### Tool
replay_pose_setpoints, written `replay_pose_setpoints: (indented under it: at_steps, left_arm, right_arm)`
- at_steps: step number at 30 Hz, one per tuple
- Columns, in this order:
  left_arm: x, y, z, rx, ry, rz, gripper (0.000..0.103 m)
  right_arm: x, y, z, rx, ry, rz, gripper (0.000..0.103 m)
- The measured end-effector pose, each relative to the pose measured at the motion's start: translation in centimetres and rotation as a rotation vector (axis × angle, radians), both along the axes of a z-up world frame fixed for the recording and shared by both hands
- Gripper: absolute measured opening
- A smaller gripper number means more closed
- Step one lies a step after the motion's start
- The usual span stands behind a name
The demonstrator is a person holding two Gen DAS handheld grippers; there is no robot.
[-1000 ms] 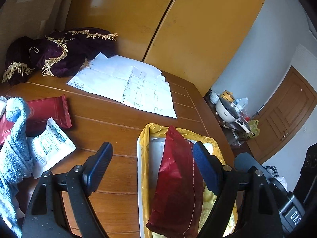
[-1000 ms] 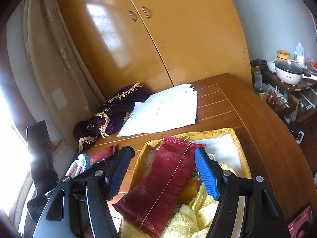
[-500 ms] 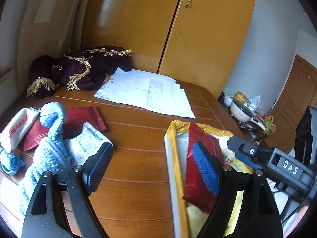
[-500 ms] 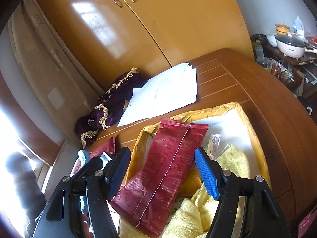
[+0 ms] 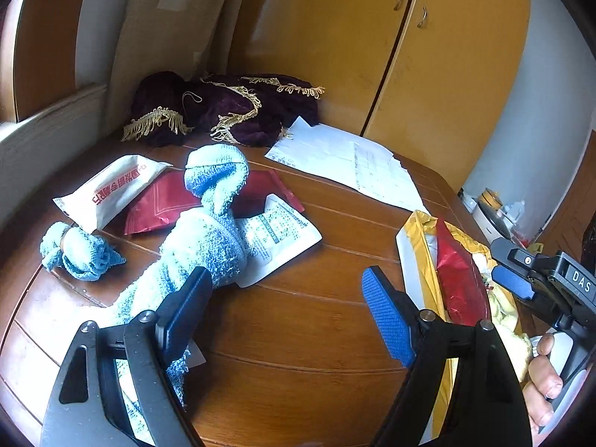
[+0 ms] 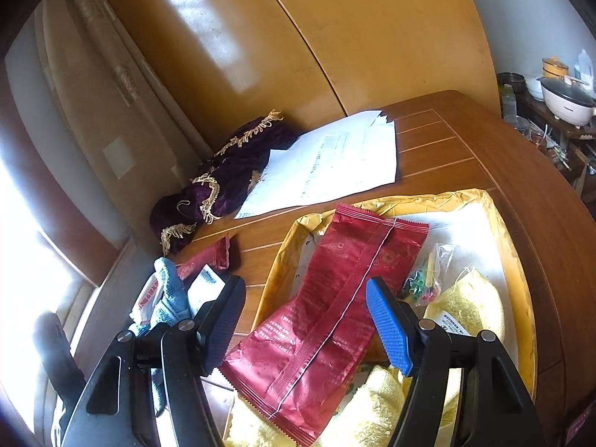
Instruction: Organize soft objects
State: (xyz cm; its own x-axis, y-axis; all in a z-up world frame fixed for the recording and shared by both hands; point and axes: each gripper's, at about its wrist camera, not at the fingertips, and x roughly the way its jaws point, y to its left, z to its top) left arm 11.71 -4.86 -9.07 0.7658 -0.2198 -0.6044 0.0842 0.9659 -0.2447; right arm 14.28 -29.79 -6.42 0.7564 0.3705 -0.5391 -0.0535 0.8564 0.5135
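The job looks partly done. Under and just ahead of the wide-open, empty right gripper (image 6: 305, 320), the yellow-lined tray (image 6: 519, 272) already holds a long red foil packet (image 6: 327, 298) lying slantwise between the jaws, yellow towels (image 6: 469, 301) beneath and beside the blue-padded jaw, and a small clear bag of coloured bits (image 6: 428, 275) just beyond that jaw's tip. Nothing is pinched there; the packet simply rests on the pile. The left gripper (image 5: 287, 301) is likewise spread wide with nothing between its pads, only bare table (image 5: 316, 335) showing in the gap. What remains sits on the wood around its dark jaw: a twisted blue towel (image 5: 208, 231) running from beside that jaw's tip away forward, a smaller blue cloth knot (image 5: 78, 253) well off to the outer side, a white printed sachet (image 5: 279, 238) partly under the towel, a second red packet (image 5: 167, 205) and a white packet with red lettering (image 5: 108, 190) farther ahead. Beyond the blue-padded jaw lies the tray's near edge. At the far end of the table, a purple fringed cloth (image 5: 223, 111) and loose paper sheets (image 5: 346, 164) lie untouched; whether they count as part of the sorting I cannot tell. My judgement: the blue towel is the likeliest next pick, and several items are still to be moved.
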Motion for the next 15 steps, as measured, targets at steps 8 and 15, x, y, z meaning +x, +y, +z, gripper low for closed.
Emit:
replay_pose_setpoints:
  at_steps: [8, 15]
  left_arm:
    - [-1.3, -0.3, 0.4, 0.067, -0.132, 0.067, 0.083]
    - [-0.8, -0.2, 0.1, -0.007, -0.062, -0.015, 0.083]
  right_arm:
    - [-0.2, 0.0, 0.1, 0.025, -0.008, 0.028, 0.07]
    - [-0.4, 0.4, 0.1, 0.033, -0.025, 0.052, 0.07]
